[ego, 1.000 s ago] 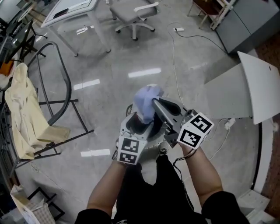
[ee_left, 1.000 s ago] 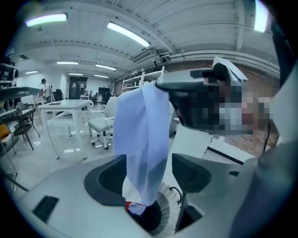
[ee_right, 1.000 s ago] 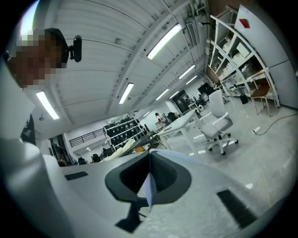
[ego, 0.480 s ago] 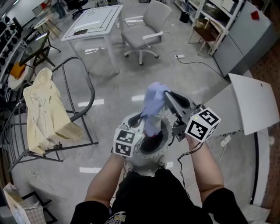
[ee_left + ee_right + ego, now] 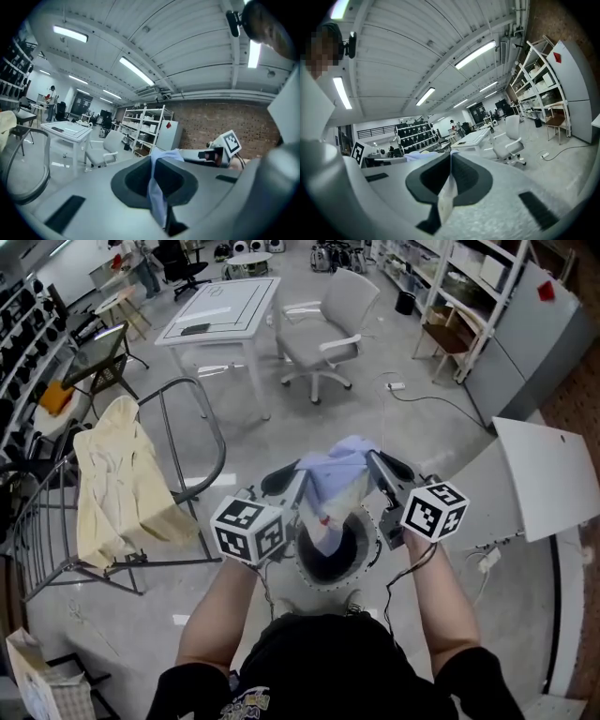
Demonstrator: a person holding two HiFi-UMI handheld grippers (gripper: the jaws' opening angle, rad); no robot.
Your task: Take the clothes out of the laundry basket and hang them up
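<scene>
A light blue garment (image 5: 335, 476) hangs stretched between my two grippers, above the round grey laundry basket (image 5: 373, 545) on the floor. My left gripper (image 5: 298, 480) is shut on the garment's left edge; in the left gripper view the blue cloth (image 5: 157, 192) is pinched between the jaws of the left gripper (image 5: 153, 161). My right gripper (image 5: 373, 461) is shut on the other edge, and its own view shows the cloth (image 5: 447, 196) clamped in the right gripper (image 5: 451, 158). The garment's lower part droops into the basket's mouth.
A metal drying rack (image 5: 204, 423) stands at the left with a cream garment (image 5: 117, 479) draped on it. Behind are a white table (image 5: 220, 310) and an office chair (image 5: 323, 338). A white panel (image 5: 548, 474) leans at the right; a cable (image 5: 441, 399) crosses the floor.
Both grippers have risen from the basket. The left one came up from low in the basket and now grips the blue garment, which is spread wider between the two.
</scene>
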